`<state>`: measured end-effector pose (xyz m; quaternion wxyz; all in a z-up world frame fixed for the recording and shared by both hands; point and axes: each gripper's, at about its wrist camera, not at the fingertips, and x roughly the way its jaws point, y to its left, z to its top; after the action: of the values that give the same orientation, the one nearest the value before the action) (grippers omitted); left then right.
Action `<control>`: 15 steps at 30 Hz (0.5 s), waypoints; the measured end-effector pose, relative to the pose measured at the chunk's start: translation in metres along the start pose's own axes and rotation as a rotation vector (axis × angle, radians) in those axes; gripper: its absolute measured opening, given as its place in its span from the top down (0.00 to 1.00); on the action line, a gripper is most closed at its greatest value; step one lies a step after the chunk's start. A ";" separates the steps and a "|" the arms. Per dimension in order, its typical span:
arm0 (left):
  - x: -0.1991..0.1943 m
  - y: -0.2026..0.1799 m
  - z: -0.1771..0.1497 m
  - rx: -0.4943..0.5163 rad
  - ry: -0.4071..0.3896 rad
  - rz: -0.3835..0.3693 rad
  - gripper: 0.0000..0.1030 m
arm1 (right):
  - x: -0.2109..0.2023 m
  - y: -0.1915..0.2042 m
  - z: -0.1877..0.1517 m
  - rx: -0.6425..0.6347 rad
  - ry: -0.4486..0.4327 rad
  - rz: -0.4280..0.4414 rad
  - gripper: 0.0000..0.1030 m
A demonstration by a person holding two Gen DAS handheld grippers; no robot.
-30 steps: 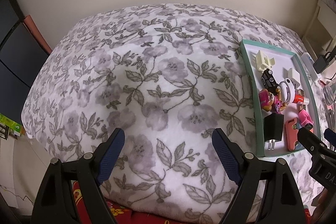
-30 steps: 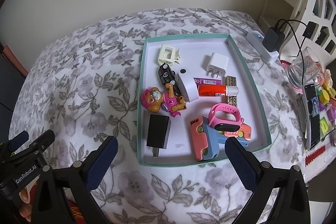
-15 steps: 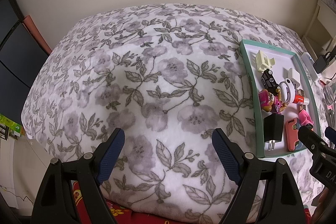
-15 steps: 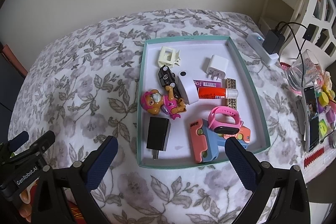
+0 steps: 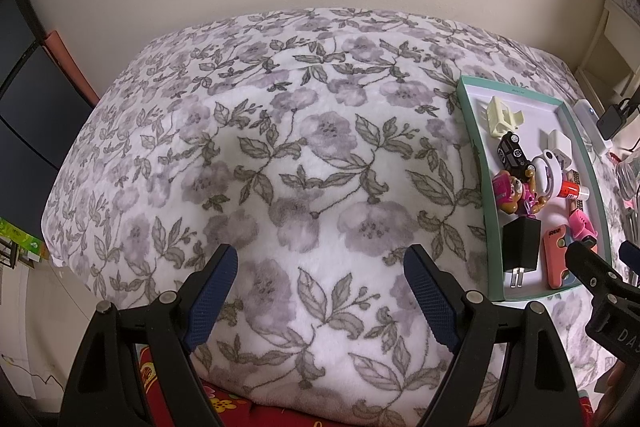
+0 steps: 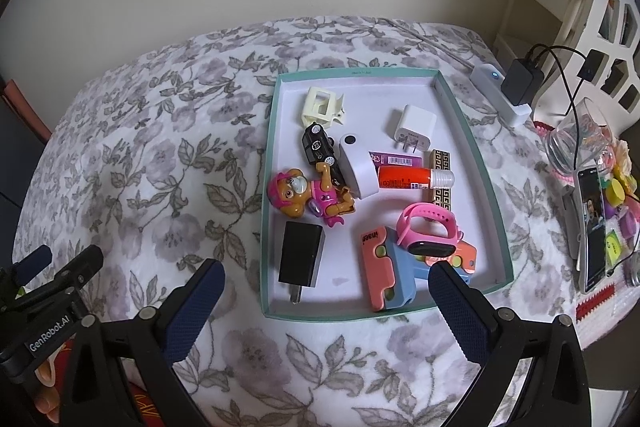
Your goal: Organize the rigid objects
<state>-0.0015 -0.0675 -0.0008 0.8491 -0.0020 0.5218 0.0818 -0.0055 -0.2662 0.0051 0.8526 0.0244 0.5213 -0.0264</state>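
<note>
A teal-rimmed white tray (image 6: 491,215) lies on the floral blanket and holds several small items: a pink dog toy (image 6: 308,197), a black charger (image 6: 301,253), a white charger (image 6: 412,128), a black toy car (image 6: 319,144), a cream clip (image 6: 320,105), a red tube (image 6: 408,177), a pink wristband (image 6: 430,231) and an orange-blue case (image 6: 384,271). My right gripper (image 6: 326,285) is open and empty, just short of the tray's near edge. My left gripper (image 5: 320,271) is open and empty over bare blanket, left of the tray (image 5: 476,163).
The floral blanket (image 5: 280,155) covers the surface up to a cream wall. Right of the tray stand a power strip with a black plug (image 6: 516,83), a glass jar (image 6: 576,143), a phone (image 6: 594,227) and small coloured items. White shelves stand at far right.
The right wrist view has shifted slightly; the tray sits a touch lower and closer in it. The left gripper has not visibly moved. Both stay open.
</note>
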 end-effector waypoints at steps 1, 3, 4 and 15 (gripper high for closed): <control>0.000 0.000 0.000 -0.001 0.000 0.000 0.17 | 0.000 0.000 0.000 -0.002 0.001 -0.001 0.00; 0.000 0.000 0.000 -0.001 -0.001 0.000 0.17 | 0.001 0.001 -0.001 -0.003 0.000 -0.001 0.00; 0.000 0.000 -0.001 -0.001 0.000 0.000 0.17 | 0.001 0.000 0.000 -0.003 0.001 -0.002 0.00; 0.000 -0.001 -0.001 -0.001 0.000 0.000 0.17 | 0.001 0.001 -0.001 -0.007 0.004 -0.005 0.00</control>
<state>-0.0022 -0.0684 -0.0008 0.8492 -0.0023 0.5216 0.0822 -0.0053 -0.2649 0.0036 0.8515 0.0203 0.5232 -0.0266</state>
